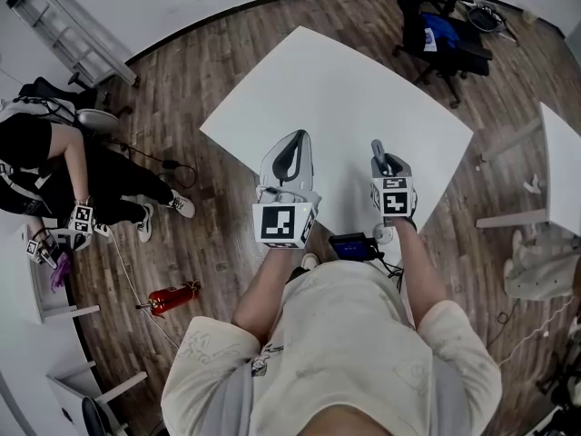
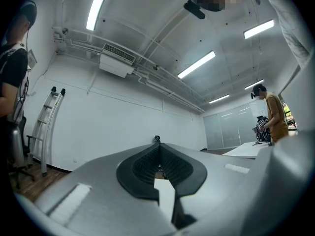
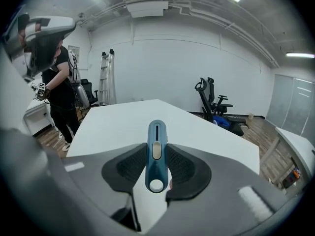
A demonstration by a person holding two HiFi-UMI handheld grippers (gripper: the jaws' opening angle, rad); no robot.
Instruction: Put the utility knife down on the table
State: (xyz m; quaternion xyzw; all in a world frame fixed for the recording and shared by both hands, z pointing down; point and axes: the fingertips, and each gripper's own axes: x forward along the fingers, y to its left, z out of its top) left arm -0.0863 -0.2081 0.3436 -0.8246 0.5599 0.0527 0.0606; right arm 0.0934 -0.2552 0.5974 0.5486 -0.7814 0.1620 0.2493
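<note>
1. Closest in, the left gripper (image 2: 158, 154) sits out of the play: its jaws are pressed together at the tips with nothing between them
2. The right gripper (image 3: 157, 156) has the goods, jaws part-way apart and clamped on the blue utility knife (image 3: 156, 132); the pads grip the tail half and the nose juts forward past the jaw tips (no blade shows beyond that nose)
3. The knife looks to be in the air, tipped downward over the near part of the white table (image 3: 118, 119) and not yet touching it, so the put-down is still to come
4. First danger: letting go while the knife is above the top. The nose would hit first, and a hard plastic body on a smooth surface could bounce or skid
5. Second danger: the near edge. In the head view the gripper hangs close to the table's near side, so a release there could send the knife sliding off to the floor
6. Containers: no tray, box or bin shows on the table, so nothing waits to receive the knife
7. Farther out stand an office chair (image 3: 211, 100), a ladder (image 3: 106, 77) against the wall and a person (image 3: 61, 92) off to the side, all well apart from the knife
</note>
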